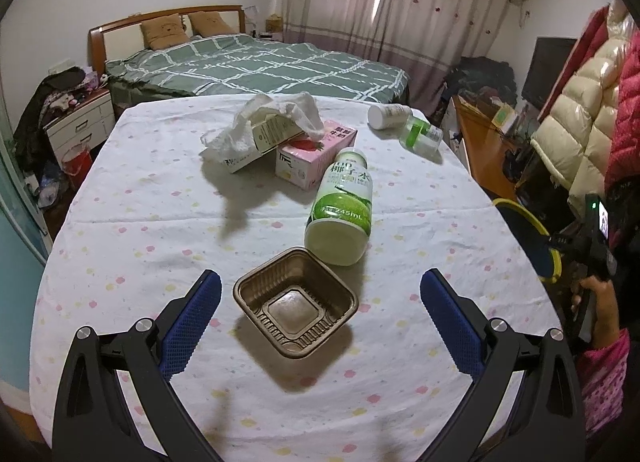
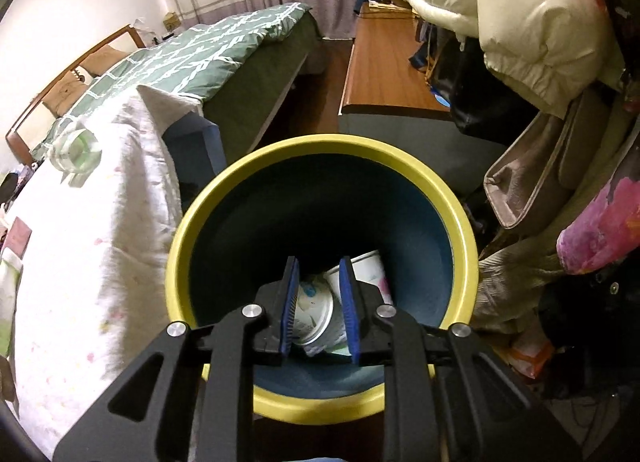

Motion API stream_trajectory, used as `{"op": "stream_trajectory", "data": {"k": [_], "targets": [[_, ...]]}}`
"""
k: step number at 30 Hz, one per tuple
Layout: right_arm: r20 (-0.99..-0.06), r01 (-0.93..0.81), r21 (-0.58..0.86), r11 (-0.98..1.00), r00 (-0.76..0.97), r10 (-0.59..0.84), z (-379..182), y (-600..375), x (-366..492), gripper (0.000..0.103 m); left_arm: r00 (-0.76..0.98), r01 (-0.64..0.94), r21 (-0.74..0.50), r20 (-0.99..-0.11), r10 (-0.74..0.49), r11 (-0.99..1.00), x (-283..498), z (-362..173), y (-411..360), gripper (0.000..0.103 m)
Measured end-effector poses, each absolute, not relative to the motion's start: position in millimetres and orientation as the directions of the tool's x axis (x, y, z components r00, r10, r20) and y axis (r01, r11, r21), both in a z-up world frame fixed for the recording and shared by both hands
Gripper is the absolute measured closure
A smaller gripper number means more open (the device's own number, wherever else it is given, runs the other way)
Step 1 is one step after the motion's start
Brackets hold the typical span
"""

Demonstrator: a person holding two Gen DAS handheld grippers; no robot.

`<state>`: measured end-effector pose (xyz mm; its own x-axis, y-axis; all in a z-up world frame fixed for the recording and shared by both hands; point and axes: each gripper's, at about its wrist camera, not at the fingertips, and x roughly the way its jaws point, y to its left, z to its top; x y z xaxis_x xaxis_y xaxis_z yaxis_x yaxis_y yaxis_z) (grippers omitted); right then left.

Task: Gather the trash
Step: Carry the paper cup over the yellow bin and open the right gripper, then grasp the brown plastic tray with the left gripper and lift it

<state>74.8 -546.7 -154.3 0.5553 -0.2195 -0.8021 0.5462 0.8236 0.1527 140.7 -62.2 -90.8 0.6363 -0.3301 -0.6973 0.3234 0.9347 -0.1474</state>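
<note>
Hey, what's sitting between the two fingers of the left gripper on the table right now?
In the left wrist view, the brown plastic tray sits upright on the tablecloth between the open left gripper fingers, touching neither.

A: Where's the left gripper (image 1: 320, 294)?
B: Wide apart above the brown tray (image 1: 295, 300); green bottle (image 1: 342, 208) lies just beyond; cartons (image 1: 312, 154) and tissue (image 1: 276, 114) farther back.

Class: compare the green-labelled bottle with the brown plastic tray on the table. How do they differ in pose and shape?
The green-labelled bottle lies on its side; the brown plastic tray sits upright, open side up. The bottle is round and taller; the tray is square and shallow. Both rest on the tablecloth, uncollected.
</note>
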Motion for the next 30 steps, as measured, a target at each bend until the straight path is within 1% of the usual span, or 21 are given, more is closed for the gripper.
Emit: {"op": "stream_trajectory", "data": {"k": [8,13,16,18,24,30], "targets": [[-0.798,0.512,0.158,0.844,0.57,-0.196,-150.4,-530.9,79.5,0.082,0.602,0.426,-0.1,-0.711,-0.364,0.899,157.4,-98.7,-64.5,0.005],[-0.799,0.499,0.16,0.851,0.572,-0.185,-150.5,-525.3,81.8,0.081,0.554,0.497,-0.068,-0.742,-0.377,0.865,170.3,-111.7,-72.4,0.005],[-0.8,0.498,0.16,0.852,0.571,-0.183,-151.6,-523.5,82.8,0.078,0.538,0.503,-0.057,-0.76,-0.364,0.862,177.5,-121.8,-74.3,0.005],[-0.802,0.495,0.158,0.854,0.569,-0.182,-152.2,-521.9,83.9,0.077,0.521,0.509,-0.072,-0.768,-0.373,0.858,181.7,-128.3,-73.6,0.005],[-0.806,0.487,0.157,0.859,0.566,-0.173,-155.2,-520.2,87.6,0.076,0.477,0.529,-0.093,-0.789,-0.387,0.843,190.5,-142.8,-74.9,0.005],[-0.81,0.48,0.158,0.863,0.563,-0.164,-158.2,-517.1,90.5,0.076,0.462,0.555,-0.068,-0.804,-0.375,0.829,192.6,-150.8,-79.2,0.005]]}}
